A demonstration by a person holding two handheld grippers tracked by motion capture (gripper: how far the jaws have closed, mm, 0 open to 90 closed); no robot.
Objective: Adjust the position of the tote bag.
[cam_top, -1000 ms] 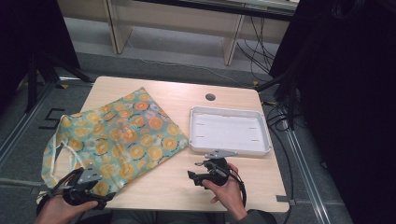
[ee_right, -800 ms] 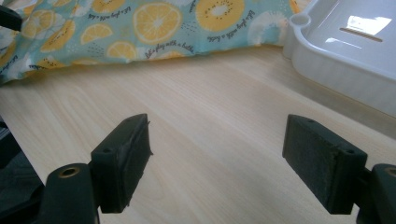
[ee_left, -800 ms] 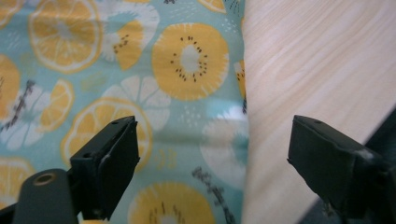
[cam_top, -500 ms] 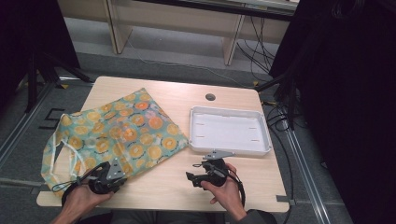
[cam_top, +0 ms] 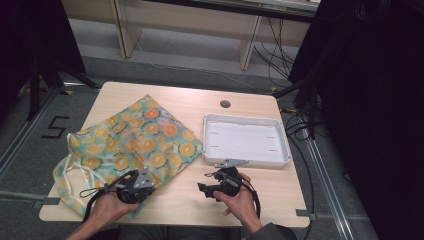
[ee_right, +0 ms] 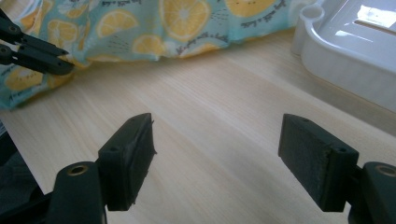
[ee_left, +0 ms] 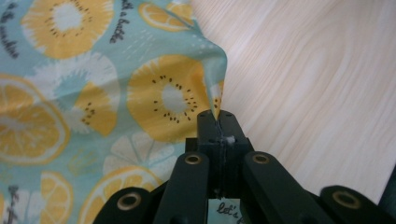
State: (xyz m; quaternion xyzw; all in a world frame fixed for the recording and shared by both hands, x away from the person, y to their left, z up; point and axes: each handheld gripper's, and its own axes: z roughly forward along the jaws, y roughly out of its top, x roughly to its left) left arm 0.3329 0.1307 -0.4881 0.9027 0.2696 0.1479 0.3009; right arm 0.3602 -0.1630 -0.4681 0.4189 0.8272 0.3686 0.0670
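High view shows me a pale wooden table (cam_top: 280, 192) with a fruit-print fabric bag (cam_top: 135, 140) spread flat over its left half and a white plastic tray (cam_top: 281, 150) on the right, near the far right edge. The tray holds nothing that I can make out; I see only its bare white floor with a few faint marks. The bag lies flat, its light handles (cam_top: 70, 177) trailing off the near left edge of the table, and I cannot tell whether anything is inside it. Bag and tray sit just beside each other without touching.

My left gripper (cam_top: 145, 181) is at the bag's near corner. In the left gripper view its jaws have just been closing and now stand pressed together on a fold of the bag's edge (ee_left: 215, 100), the teal cloth with its orange slices lifted into a small peak between the pads.

My right gripper (cam_top: 210, 189) rests low over bare wood between the bag and the tray, in front of the tray's near rim. In the right gripper view its jaws are spread wide with only table between them; the tray's rounded corner (ee_right: 317, 28) is at upper right and the left gripper's dark jaws on the bag at upper left.
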